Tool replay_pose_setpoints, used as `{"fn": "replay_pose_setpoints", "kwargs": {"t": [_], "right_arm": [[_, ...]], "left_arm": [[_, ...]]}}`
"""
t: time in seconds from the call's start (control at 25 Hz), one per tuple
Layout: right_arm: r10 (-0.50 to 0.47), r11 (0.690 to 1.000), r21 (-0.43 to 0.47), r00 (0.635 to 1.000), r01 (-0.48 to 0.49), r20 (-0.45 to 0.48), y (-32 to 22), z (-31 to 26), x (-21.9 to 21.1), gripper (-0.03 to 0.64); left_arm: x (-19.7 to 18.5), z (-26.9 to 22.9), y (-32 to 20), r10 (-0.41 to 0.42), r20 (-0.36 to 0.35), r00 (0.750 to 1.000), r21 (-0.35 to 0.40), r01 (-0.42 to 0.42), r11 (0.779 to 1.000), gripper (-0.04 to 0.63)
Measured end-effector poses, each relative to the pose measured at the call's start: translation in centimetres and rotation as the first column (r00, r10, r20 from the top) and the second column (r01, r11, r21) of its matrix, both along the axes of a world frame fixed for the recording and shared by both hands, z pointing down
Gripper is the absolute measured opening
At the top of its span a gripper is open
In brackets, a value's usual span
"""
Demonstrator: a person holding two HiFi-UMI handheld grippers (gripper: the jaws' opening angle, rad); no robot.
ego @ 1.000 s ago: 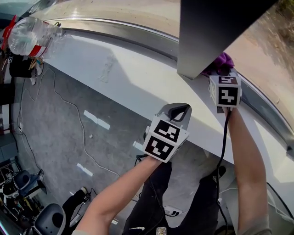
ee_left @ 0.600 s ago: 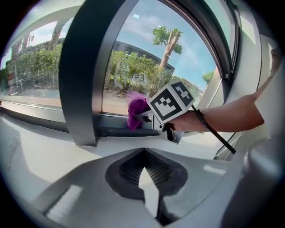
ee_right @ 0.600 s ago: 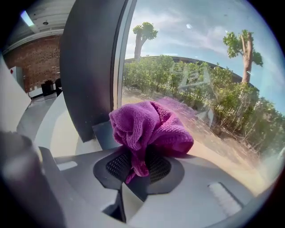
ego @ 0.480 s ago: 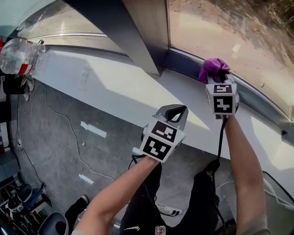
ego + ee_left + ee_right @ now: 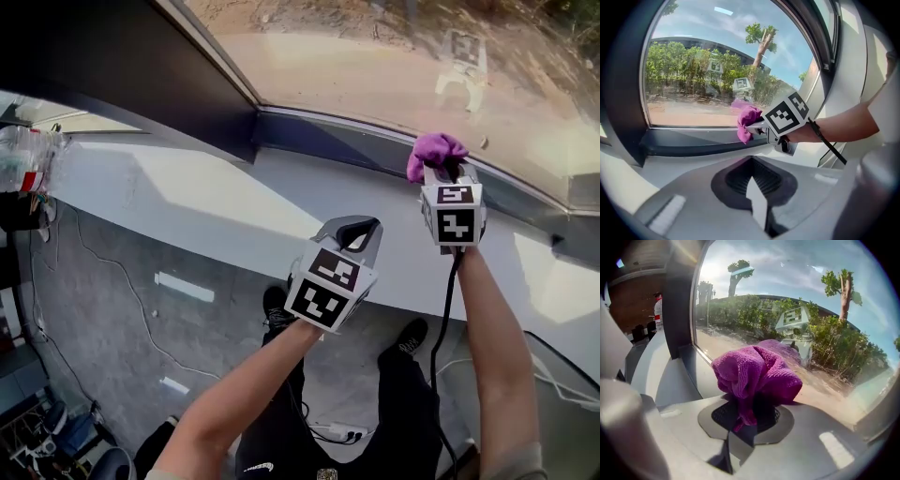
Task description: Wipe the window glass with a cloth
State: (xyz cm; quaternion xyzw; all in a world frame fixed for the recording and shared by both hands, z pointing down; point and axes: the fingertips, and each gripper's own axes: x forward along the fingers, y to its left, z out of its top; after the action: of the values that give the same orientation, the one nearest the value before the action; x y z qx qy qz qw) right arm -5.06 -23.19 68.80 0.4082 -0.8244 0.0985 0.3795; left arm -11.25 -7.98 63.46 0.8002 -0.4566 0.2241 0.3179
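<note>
Over the ledge's (image 5: 234, 202) near edge, my left gripper (image 5: 354, 234) hangs clenched on nothing. At its far edge, my right gripper (image 5: 441, 172) clamps the purple cloth (image 5: 433, 148) low against the window glass (image 5: 356, 66), perhaps touching. Wiping looks barely begun; next I press and sweep.

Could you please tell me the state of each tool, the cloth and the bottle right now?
Left tool: shut, empty, clear of the window glass.
Right tool: shut on the purple cloth.
Purple cloth: bunched, held low by the glass; contact unclear.
Bottle: upright on the sill.
</note>
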Motion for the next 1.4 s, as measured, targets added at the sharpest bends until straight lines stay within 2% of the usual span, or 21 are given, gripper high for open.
{"fn": "replay_pose_setpoints", "kwargs": {"t": [0.76, 1.16, 1.4], "right_arm": [[0.18, 0.983, 0.038, 0.983, -0.179, -0.021, -2.5, 0.0, 25.4, 0.104], [0.336, 0.942, 0.022, 0.942, -0.336, 0.009, -3.4, -0.1, 35.9, 0.104], [0.462, 0.886, 0.009, 0.885, -0.463, 0.06, -3.6, -0.3, 40.3, 0.104]], "left_arm": [[20.3, -0.4, -3.5, 0.165, -0.008, 0.986, 0.014, -0.165, 0.986, 0.0], [27.4, -0.6, -3.7, 0.244, 0.001, 0.97, -0.004, -0.244, 0.97, 0.0], [29.6, -0.7, -3.4, 0.28, 0.003, 0.96, -0.008, -0.28, 0.96, 0.0]]}}
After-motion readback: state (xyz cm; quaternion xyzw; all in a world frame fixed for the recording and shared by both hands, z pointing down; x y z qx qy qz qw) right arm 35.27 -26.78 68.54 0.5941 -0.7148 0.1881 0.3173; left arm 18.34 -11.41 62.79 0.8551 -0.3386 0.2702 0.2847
